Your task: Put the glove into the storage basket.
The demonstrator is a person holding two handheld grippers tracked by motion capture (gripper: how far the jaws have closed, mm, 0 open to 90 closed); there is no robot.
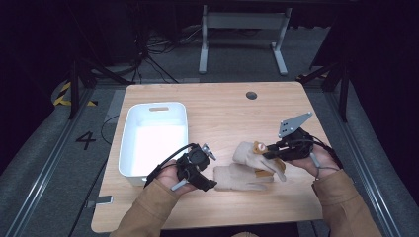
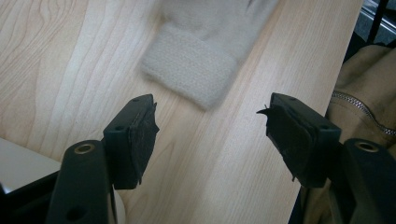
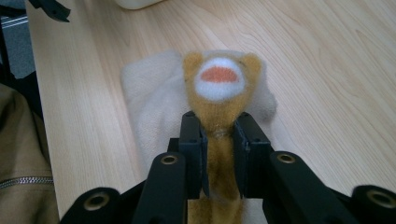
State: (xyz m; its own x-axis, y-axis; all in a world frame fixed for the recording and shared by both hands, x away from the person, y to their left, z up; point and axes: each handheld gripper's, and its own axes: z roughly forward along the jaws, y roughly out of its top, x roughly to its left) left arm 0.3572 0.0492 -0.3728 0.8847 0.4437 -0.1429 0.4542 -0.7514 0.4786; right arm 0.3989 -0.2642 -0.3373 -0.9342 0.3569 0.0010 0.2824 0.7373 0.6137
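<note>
- Clamping a tan-and-brown plush piece [image 3: 219,88], the right tongs [image 3: 219,135] have their two black jaws pressed against its narrow brown neck; the round end, with a white patch and an orange mark, sticks out past the tips toward 12 o'clock in the right gripper view.
- Seen from the high view, the right tongs [image 1: 271,152] sit at about 4 o'clock on the table [image 1: 222,113], pointing toward 9 o'clock, with the grey three-cornered plate [image 1: 294,123] standing above them.
- That plush piece [image 1: 258,147] is part of the upper of two beige gloves; the upper glove [image 1: 247,154] is lifted and bunched at the tongs' tips.
- The lower glove [image 1: 239,177] lies flat on the table at about 6 o'clock, touching the upper one.
- The left tongs [image 1: 205,183] rest just beside the lower glove's cuff, at its 9 o'clock side, in the person's left hand [image 1: 170,177].
- In the left gripper view, the left tongs [image 2: 210,135] stand apart with bare wood between the jaws; the ribbed cuff [image 2: 189,70] of the glove lies ahead of them at 12 o'clock, not touched.
- A white bin [image 1: 129,143] stands at 9 o'clock on the table, just beyond the left tongs.
- Tan sleeves [image 1: 341,197] come in from 6 o'clock.
</note>
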